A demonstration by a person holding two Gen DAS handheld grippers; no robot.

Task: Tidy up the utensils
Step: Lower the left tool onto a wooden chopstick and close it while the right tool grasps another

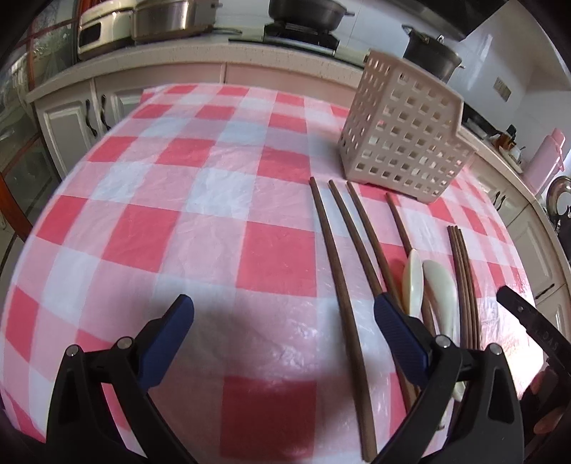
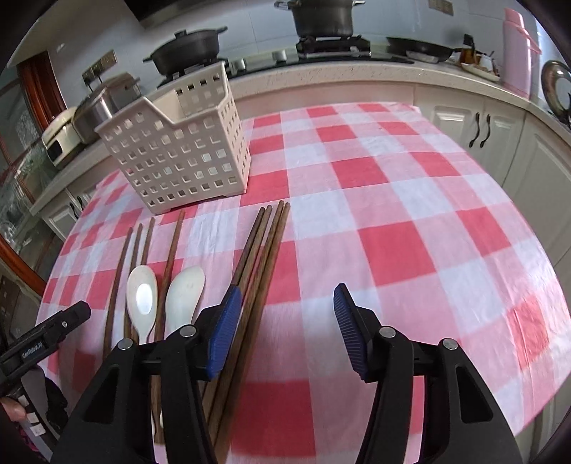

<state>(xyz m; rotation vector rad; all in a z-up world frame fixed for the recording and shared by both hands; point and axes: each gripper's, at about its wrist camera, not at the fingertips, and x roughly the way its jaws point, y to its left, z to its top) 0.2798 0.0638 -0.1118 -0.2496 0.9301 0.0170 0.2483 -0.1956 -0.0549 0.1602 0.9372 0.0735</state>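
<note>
A white perforated utensil basket [image 1: 403, 135] [image 2: 178, 150] stands upright on the red-and-white checked table [image 1: 214, 232] [image 2: 392, 214]. In front of it lie several loose brown chopsticks [image 1: 339, 271] [image 2: 121, 278], a tight bundle of chopsticks [image 1: 464, 282] [image 2: 264, 264], and two white spoons [image 1: 414, 278] [image 2: 142, 296] [image 2: 185, 292]. My left gripper [image 1: 283, 310] is open and empty, left of the utensils. My right gripper [image 2: 287, 299] is open and empty, its left finger over the bundle.
Kitchen counters with white cabinets [image 2: 478, 125] run behind and beside the table. Pots on a stove [image 2: 321, 18] [image 1: 307, 14], a rice cooker [image 1: 103, 28] and a pink flask [image 2: 517, 46] stand on them. The other gripper shows at each frame's edge [image 1: 535, 328] [image 2: 43, 339].
</note>
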